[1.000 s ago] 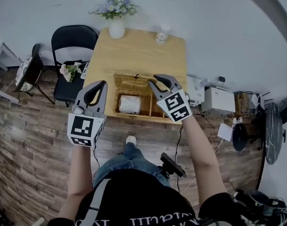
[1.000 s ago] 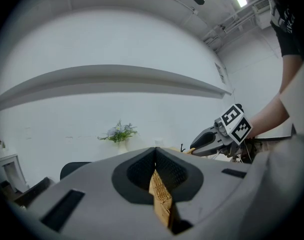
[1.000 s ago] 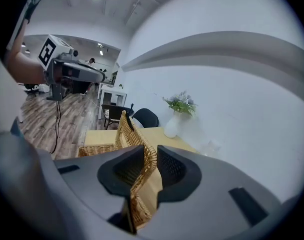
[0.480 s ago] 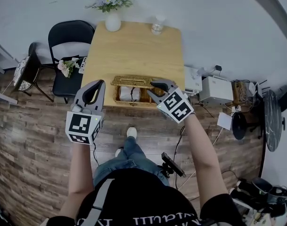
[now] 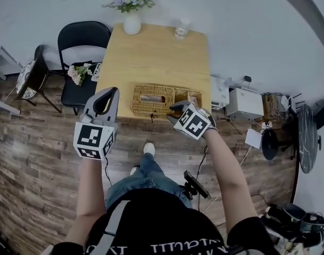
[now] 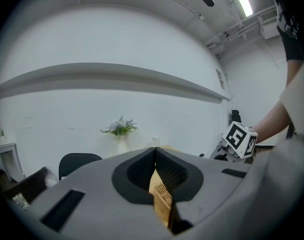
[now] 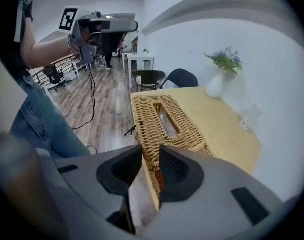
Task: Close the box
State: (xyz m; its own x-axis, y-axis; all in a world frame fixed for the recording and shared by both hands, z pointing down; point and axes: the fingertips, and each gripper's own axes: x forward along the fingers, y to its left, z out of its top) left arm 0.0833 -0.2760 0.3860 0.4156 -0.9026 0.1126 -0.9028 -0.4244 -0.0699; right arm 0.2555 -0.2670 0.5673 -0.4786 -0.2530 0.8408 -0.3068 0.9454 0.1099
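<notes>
The wicker box (image 5: pixel 164 99) lies on the wooden table (image 5: pixel 151 52) near its front edge, its slotted lid down flat. My right gripper (image 5: pixel 175 112) is at the box's front right corner. In the right gripper view its jaws (image 7: pixel 151 151) are opening, with a narrow gap through which the box's near end (image 7: pixel 159 126) shows; the pads do not press on it. My left gripper (image 5: pixel 113 92) hovers left of the box, off the table's edge. It is shut (image 6: pixel 155 149) on nothing, and a sliver of wicker (image 6: pixel 161 204) shows below its tips.
A white vase of flowers (image 5: pixel 132 23) and a glass jar (image 5: pixel 182 28) stand at the table's far edge. A black chair (image 5: pixel 82 41) with a small bouquet (image 5: pixel 77 74) is left of the table. White boxes and cables (image 5: pixel 241 102) crowd the floor on the right.
The box's lid has come down from open, with the white roll showing, to flat. My right gripper has followed it down toward the table's front edge. The left gripper has barely moved.
</notes>
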